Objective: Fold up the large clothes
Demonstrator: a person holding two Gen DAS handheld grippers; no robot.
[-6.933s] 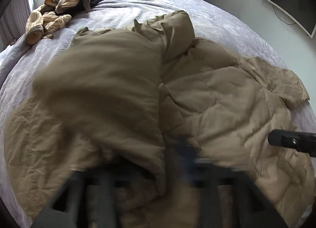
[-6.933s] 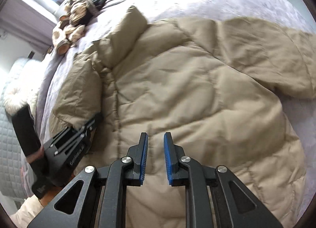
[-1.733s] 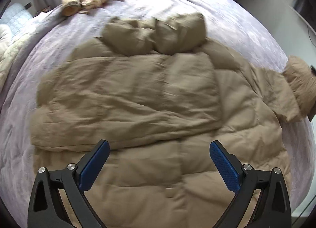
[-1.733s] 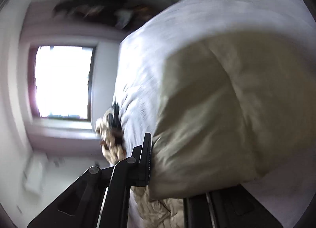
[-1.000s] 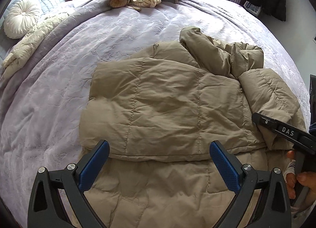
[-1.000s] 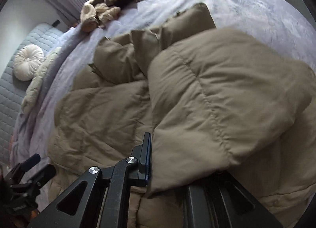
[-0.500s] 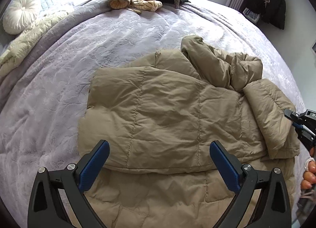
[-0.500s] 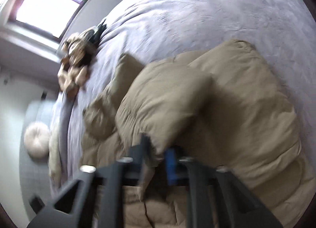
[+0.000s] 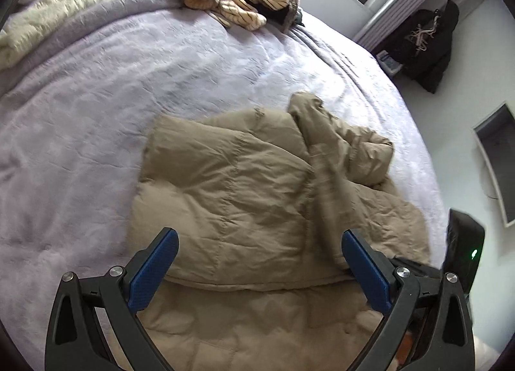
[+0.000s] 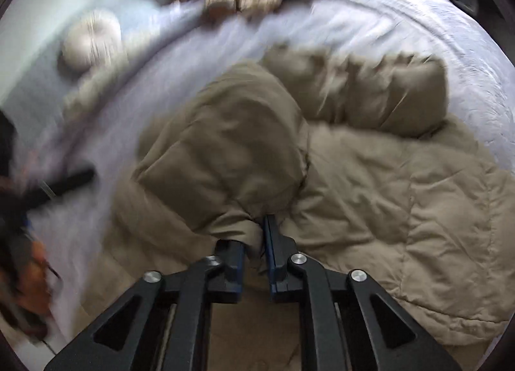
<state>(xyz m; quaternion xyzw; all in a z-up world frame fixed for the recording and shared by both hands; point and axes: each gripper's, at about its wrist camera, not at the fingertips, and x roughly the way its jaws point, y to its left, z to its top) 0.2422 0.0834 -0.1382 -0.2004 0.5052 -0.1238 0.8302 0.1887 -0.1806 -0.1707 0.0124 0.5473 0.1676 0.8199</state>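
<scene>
Right gripper (image 10: 256, 253) is letting go, jaws opening, puffy sleeve cloth between them. Left gripper (image 9: 257, 271) is wide open, empty. Tan puffer jacket (image 9: 244, 184) on the bed (image 9: 128, 75) looks soft, light, springy; grab the hem.

We see a matt, quilted tan puffer jacket (image 9: 231, 184) of crinkled cloth on a bed (image 9: 96, 88) with a soft, textured lavender cover. The left tool (image 9: 257, 271) shows matt black plastic, ribbed blue pads and shiny metal screws.
</scene>
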